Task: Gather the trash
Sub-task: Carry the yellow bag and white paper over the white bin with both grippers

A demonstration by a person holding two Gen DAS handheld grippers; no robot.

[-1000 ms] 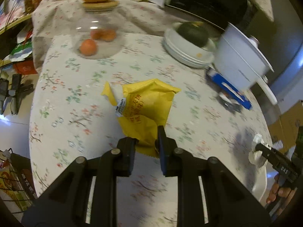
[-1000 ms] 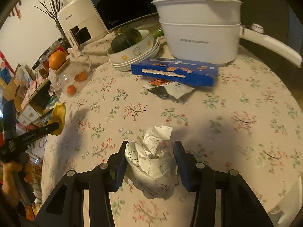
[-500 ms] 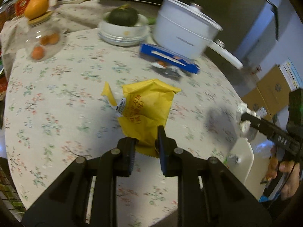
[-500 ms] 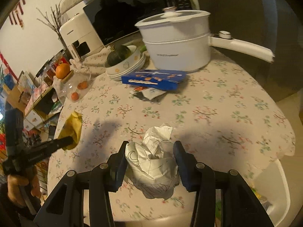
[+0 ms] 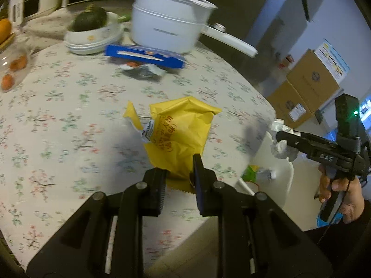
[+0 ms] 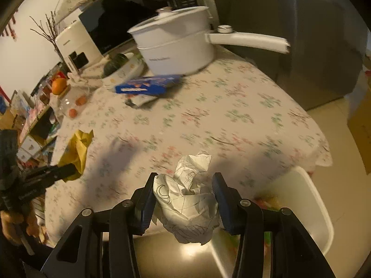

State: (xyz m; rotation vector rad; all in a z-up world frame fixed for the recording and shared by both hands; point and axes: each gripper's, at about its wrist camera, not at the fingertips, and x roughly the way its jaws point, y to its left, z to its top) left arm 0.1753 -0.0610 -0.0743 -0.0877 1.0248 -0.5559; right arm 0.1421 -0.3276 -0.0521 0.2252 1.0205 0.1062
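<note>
1. Between the right gripper's [image 6: 184,199] pads, a crumpled paper ball [image 6: 187,203] is sitting clamped, hanging over the white bin [image 6: 308,210] beside the table [image 6: 231,120].
2. Inside that bin, green and silvery scraps [image 5: 257,173] are lying; more I cannot tell.
3. Narrowed on a yellow wrapper [image 5: 180,136], the left gripper [image 5: 178,183] is pinching its lower edge above the flowered cloth.
4. Farther back, a blue box [image 5: 143,55] is lying beside a torn packet [image 5: 143,70].
5. Beyond, a white bowl [image 5: 92,39] is holding a dark green squash [image 5: 89,20], next to a lidded white pot [image 5: 169,27].
</note>
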